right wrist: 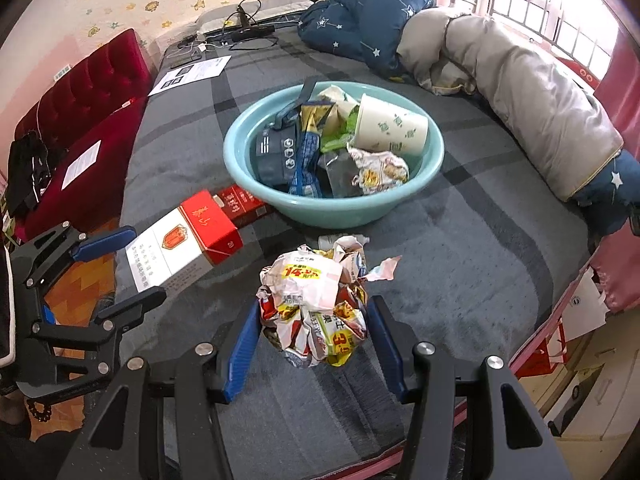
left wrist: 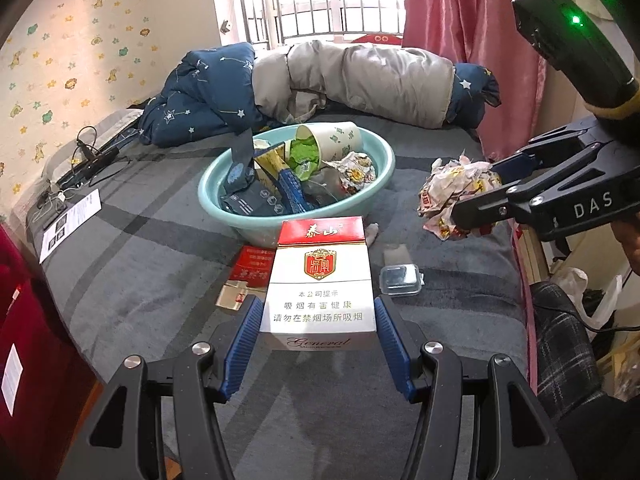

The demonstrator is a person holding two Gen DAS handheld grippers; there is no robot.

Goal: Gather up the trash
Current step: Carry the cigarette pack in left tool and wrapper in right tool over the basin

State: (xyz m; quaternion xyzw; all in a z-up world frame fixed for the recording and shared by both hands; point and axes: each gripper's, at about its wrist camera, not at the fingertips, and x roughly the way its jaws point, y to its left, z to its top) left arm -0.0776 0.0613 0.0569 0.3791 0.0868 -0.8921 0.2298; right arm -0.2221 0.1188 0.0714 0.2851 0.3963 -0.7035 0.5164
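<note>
Now the left gripper (left wrist: 318, 344) has its jaws closed on a cigarette pack (left wrist: 320, 280), the blue pads (left wrist: 240, 344) pressing its two long sides; the pack is off the bed (left wrist: 140, 280), tilted up toward the camera, white face and red top showing; in the right wrist view the same pack (right wrist: 180, 248) sits between the left gripper's fingers over the bed's near-left edge.

The right gripper (right wrist: 314, 338) has its jaws closed on a crumpled wrapper (right wrist: 316, 312), a ball of white, red and yellow paper; the pads touch it on both sides; from the left wrist view the wrapper (left wrist: 452, 196) hangs clear of the bed near its right edge.

A teal basin (left wrist: 248, 220) stands in the middle of the bed, beyond both grippers; inside lie a paper cup (right wrist: 392, 130) on its side, a green packet (left wrist: 306, 152), dark blue packets (right wrist: 276, 156) and another crumpled wrapper (right wrist: 380, 172).

Just beside the basin's near-left rim a second red pack (right wrist: 244, 204) lies flat on the bed; a small clear plastic box (left wrist: 400, 278) lies near the bed's near-right part; a white tissue scrap (right wrist: 340, 238) lies between basin and held wrapper.

A rolled quilt (left wrist: 360, 76) runs along the far edge; cables (left wrist: 88, 156) and a printed sheet (left wrist: 72, 220) lie at the far-left corner.
</note>
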